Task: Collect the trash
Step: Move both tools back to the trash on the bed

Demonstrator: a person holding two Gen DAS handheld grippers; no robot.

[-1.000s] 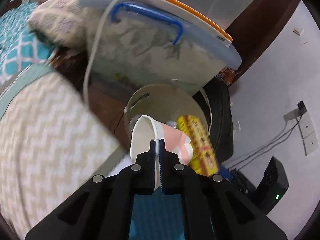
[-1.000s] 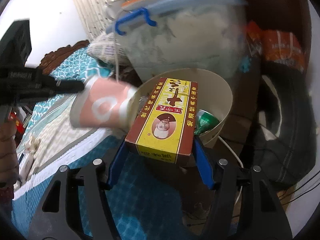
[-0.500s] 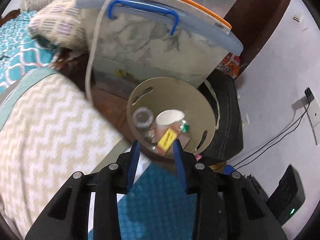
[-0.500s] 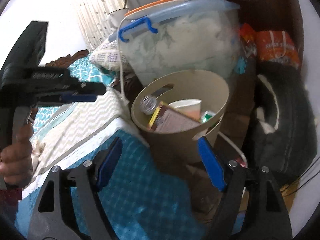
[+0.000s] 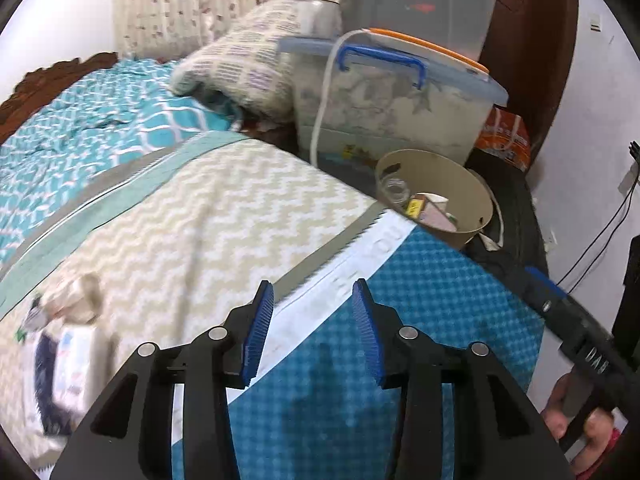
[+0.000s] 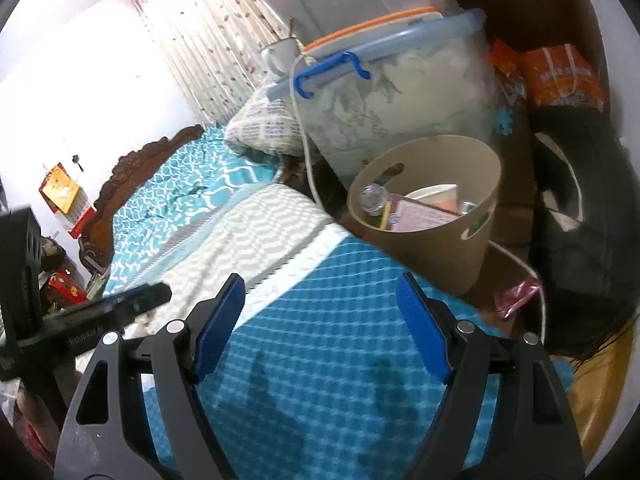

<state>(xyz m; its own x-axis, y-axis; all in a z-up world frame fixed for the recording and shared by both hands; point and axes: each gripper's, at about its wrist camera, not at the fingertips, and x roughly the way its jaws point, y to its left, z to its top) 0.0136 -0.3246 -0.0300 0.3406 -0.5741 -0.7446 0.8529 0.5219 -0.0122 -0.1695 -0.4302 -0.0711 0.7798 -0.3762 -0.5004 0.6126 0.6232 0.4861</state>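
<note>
We saw a beige bin (image 6: 440, 236) ahead of blue pads (image 6: 218, 322), over a teal dotted mat (image 6: 320, 360) (cream chevron blanket (image 5: 192, 216) left).

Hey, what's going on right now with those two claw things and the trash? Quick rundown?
Left gripper empty, jaws opening. Right gripper open, empty. Bin holds box, cup, bottle. More litter on the bed, blurred; nothing blocking.

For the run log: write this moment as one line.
left tool: opening, empty | right tool: open, empty | bin: holds cup, box, bottle | bed: trash left
</note>
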